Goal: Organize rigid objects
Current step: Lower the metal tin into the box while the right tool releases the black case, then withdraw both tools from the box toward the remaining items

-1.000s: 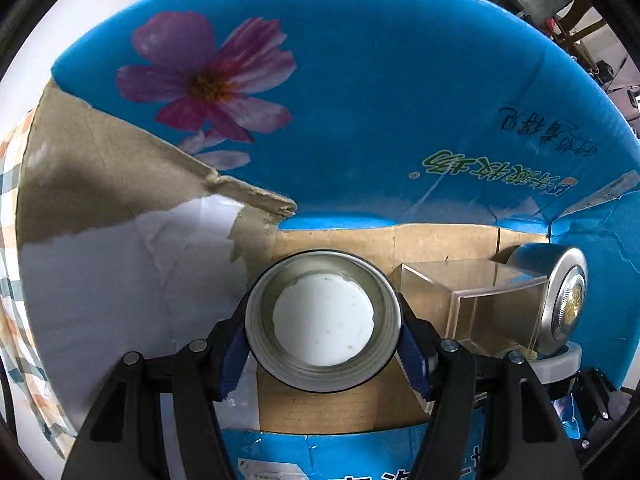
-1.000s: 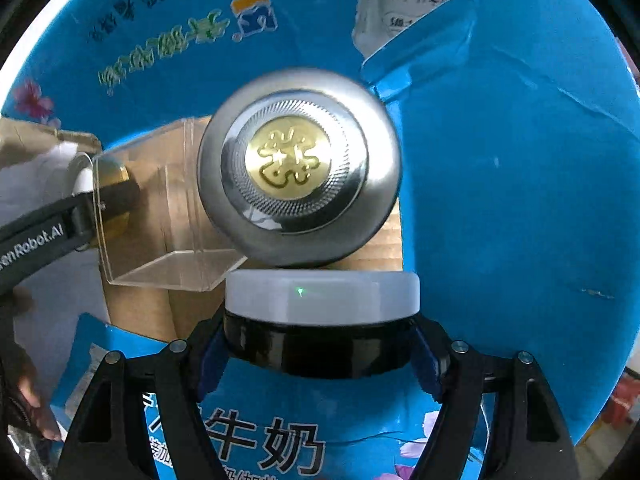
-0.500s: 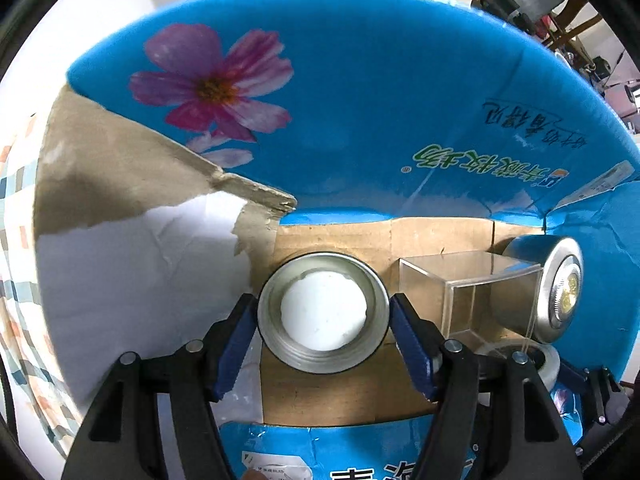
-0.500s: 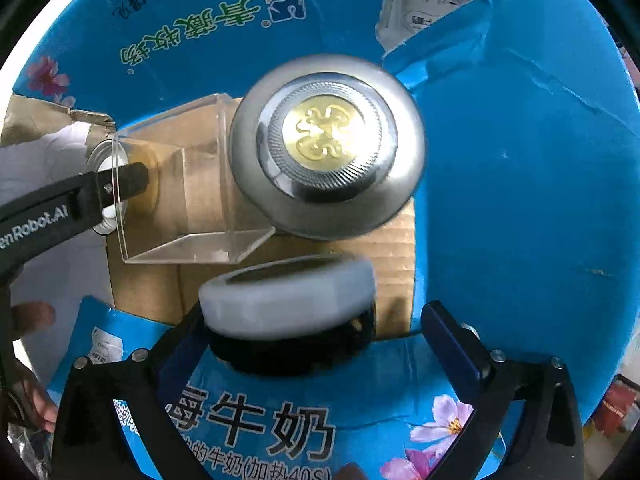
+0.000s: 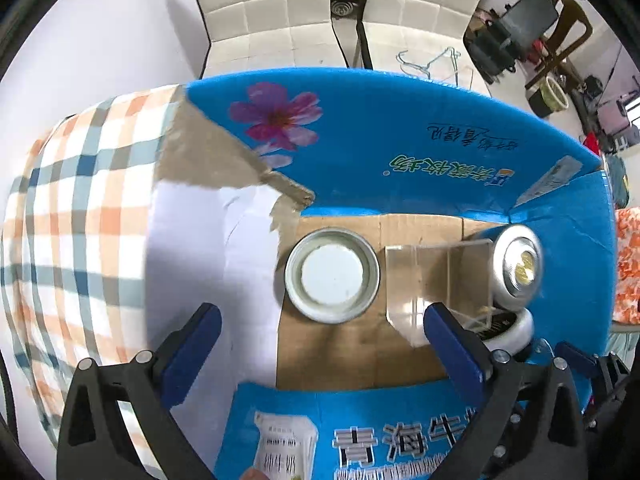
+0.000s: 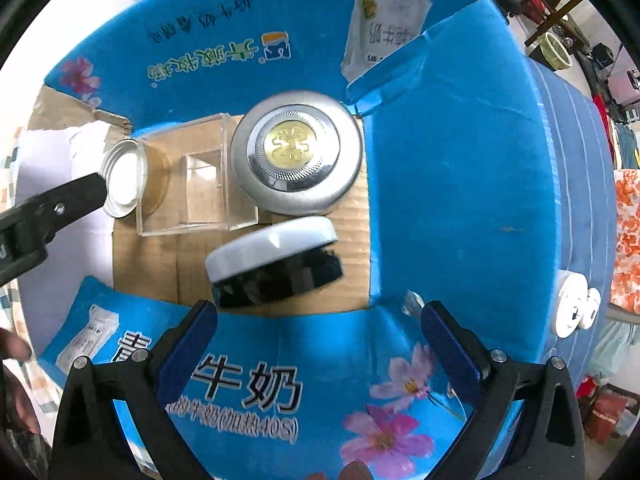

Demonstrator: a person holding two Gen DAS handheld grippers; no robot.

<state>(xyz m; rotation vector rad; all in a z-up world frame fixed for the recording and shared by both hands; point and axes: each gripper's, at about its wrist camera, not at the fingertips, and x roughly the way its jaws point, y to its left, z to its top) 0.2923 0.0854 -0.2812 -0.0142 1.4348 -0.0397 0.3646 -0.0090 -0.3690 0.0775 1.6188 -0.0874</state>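
Note:
A blue cardboard box (image 5: 400, 152) (image 6: 460, 168) holds several objects on its brown floor. A metal lid with a white centre (image 5: 332, 276) (image 6: 124, 178) lies at the left. Beside it stands a clear plastic case (image 5: 440, 276) (image 6: 196, 184), then a round silver tin with a gold emblem (image 5: 518, 266) (image 6: 296, 158). A black jar with a white lid (image 6: 276, 256) (image 5: 508, 328) lies tilted in front of the tin. My left gripper (image 5: 320, 344) is open above the box's near side, clear of the metal lid. My right gripper (image 6: 320, 344) is open, just behind the black jar.
The box rests on a checked cloth (image 5: 72, 216). A torn white paper flap (image 5: 208, 248) lines its left wall. White tufted chairs (image 5: 304, 12) stand behind. A white round item (image 6: 574, 312) sits outside the box at the right. Part of a hand (image 6: 16, 360) shows at the left edge.
Both grippers opened and drew back. The left let go of the metal lid, the right let go of the black jar, which now lies tilted on the box floor.

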